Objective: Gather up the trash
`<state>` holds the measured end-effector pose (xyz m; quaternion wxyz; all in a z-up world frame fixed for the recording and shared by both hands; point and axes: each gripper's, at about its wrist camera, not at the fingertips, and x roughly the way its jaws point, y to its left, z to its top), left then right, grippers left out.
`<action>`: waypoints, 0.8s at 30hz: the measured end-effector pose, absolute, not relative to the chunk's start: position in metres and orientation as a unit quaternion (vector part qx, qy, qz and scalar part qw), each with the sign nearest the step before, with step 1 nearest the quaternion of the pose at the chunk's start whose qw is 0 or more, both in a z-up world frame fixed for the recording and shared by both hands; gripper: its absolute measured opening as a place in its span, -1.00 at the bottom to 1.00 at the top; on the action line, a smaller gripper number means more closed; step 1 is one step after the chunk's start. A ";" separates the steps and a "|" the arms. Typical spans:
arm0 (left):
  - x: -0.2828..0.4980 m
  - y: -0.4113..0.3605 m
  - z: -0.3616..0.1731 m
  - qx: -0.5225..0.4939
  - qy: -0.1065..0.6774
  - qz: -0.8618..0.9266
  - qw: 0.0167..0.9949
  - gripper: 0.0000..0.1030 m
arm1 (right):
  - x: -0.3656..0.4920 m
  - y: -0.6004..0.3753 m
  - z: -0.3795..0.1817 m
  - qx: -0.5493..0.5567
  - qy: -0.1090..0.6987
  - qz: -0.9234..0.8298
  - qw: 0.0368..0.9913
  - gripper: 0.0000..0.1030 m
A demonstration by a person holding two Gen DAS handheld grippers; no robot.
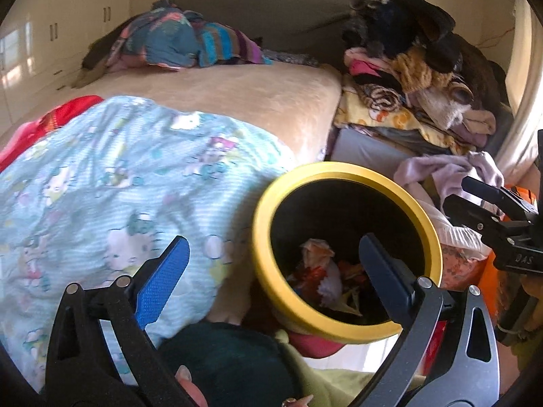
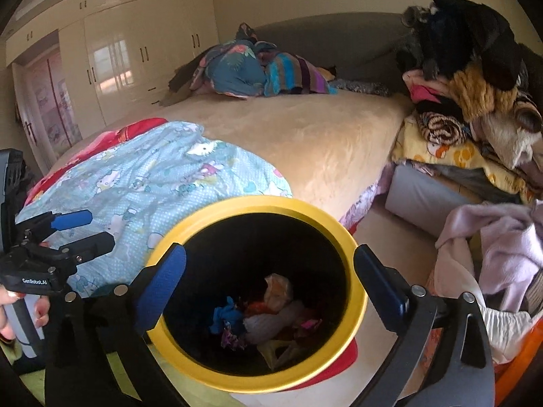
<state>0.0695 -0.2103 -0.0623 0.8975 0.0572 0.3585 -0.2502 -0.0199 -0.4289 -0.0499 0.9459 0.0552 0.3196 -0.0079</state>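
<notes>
Trash (image 2: 268, 318) lies crumpled at the bottom of the yellow-rimmed bin (image 2: 353, 237), which stands on the floor against the bed (image 2: 305, 135). Going from the left: my left claw (image 1: 273, 271) hangs spread wide over the pale blue cartoon blanket (image 1: 101, 186) and the bin's near rim, gripping nothing. My right claw (image 2: 269, 286) (equally wide, equally empty) straddles the bin's mouth. Piled clothes (image 2: 475, 101) sit at the right.

bin (image 2: 353, 237) base hidden, laundry basket (image 2: 519, 346) cut off at right edge
</notes>
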 end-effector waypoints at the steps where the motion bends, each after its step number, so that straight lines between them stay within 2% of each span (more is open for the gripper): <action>1: 0.069 -0.206 -0.060 0.056 0.357 -0.245 0.900 0.79 | -0.018 -0.426 -0.048 0.054 0.319 -0.007 0.946 0.87; 11: 0.059 -0.148 -0.040 0.030 0.334 -0.182 0.924 0.79 | -0.013 -0.365 -0.036 0.013 0.296 0.021 0.955 0.87; 19: 0.042 -0.111 -0.035 0.029 0.321 -0.143 0.936 0.79 | -0.010 -0.323 -0.034 0.018 0.292 0.057 0.954 0.88; 24: 0.030 -0.092 -0.031 0.024 0.306 -0.125 0.943 0.79 | -0.015 -0.306 -0.028 0.036 0.263 0.065 0.962 0.88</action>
